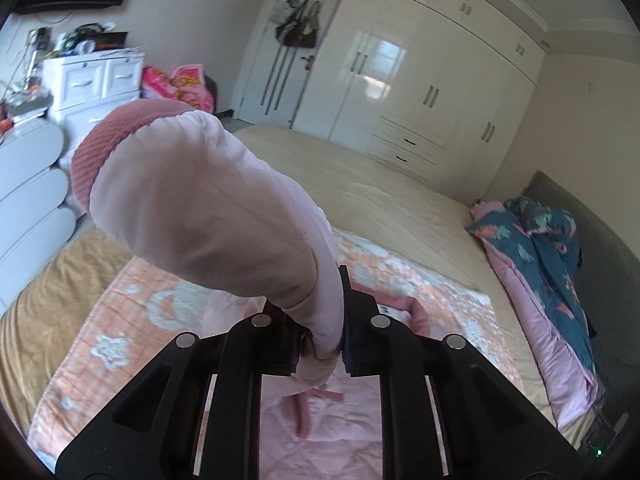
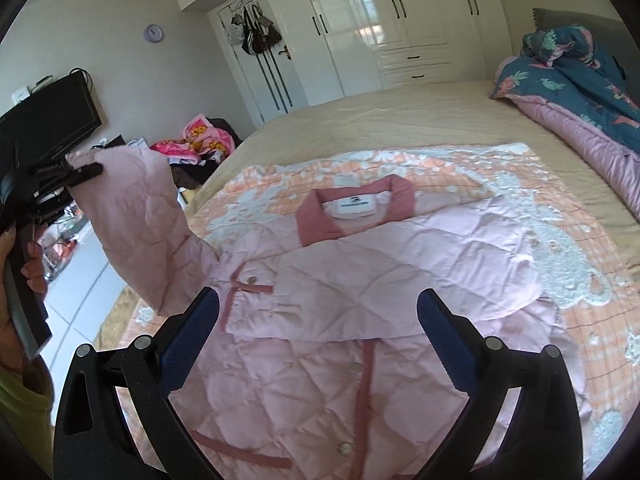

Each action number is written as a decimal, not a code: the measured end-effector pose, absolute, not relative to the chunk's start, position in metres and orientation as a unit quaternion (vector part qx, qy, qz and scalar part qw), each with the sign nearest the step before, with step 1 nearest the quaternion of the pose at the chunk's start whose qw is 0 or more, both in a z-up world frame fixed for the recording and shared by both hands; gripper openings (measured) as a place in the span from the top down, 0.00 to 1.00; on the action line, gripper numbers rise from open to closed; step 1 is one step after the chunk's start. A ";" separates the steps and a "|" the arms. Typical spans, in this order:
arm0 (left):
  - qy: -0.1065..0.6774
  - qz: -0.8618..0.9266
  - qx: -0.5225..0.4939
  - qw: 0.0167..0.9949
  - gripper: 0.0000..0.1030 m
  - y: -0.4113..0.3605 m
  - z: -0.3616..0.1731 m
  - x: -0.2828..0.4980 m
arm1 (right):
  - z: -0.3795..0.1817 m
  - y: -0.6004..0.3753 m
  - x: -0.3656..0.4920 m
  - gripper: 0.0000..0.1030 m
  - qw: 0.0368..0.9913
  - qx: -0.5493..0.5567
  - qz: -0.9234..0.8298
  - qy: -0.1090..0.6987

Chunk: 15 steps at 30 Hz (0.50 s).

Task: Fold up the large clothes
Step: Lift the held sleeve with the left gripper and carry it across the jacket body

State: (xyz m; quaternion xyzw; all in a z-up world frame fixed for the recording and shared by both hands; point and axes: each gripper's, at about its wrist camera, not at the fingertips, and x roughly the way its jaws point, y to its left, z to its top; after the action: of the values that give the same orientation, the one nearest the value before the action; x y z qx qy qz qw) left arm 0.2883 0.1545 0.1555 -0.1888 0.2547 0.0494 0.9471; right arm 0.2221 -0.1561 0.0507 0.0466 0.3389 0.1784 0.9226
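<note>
A pale pink quilted jacket (image 2: pixel 360 280) with a darker pink collar (image 2: pixel 356 208) lies front up on a peach patterned blanket (image 2: pixel 520 176) on the bed. One sleeve is folded across its chest. The other sleeve (image 2: pixel 144 224) is lifted off to the left, and my left gripper (image 2: pixel 86 170) is shut on its end. In the left wrist view that sleeve (image 1: pixel 224 216) rises from between the closed left gripper (image 1: pixel 322 320), its ribbed pink cuff (image 1: pixel 100 148) at the top. My right gripper (image 2: pixel 318 320) hovers open above the jacket's front, holding nothing.
A folded teal and pink duvet (image 2: pixel 580 92) lies along the headboard side of the tan bed (image 2: pixel 400 120). White wardrobes (image 2: pixel 380 20) and a door (image 2: pixel 256 60) stand behind. A white dresser (image 1: pixel 92 76), a dark screen (image 2: pixel 52 120) and a heap of bright clothes (image 2: pixel 204 136) are beside the bed. A person's hand (image 2: pixel 28 268) holds the left gripper.
</note>
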 end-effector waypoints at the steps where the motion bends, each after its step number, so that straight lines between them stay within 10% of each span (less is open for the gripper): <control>1: 0.257 0.043 -0.185 0.948 0.92 0.145 0.154 0.291 | 0.050 -0.160 0.222 0.04 0.924 0.044 0.175 0.337; 15: 0.297 -0.021 -0.138 0.945 0.92 0.034 0.118 0.316 | 0.044 -0.244 0.220 0.04 0.933 0.070 0.119 0.332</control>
State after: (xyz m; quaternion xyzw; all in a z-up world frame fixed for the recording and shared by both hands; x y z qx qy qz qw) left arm 0.3156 0.0344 0.1181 -0.1376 0.2966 -0.0208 0.9448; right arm 0.2198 -0.2437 0.0443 0.0696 0.3325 0.1188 0.9330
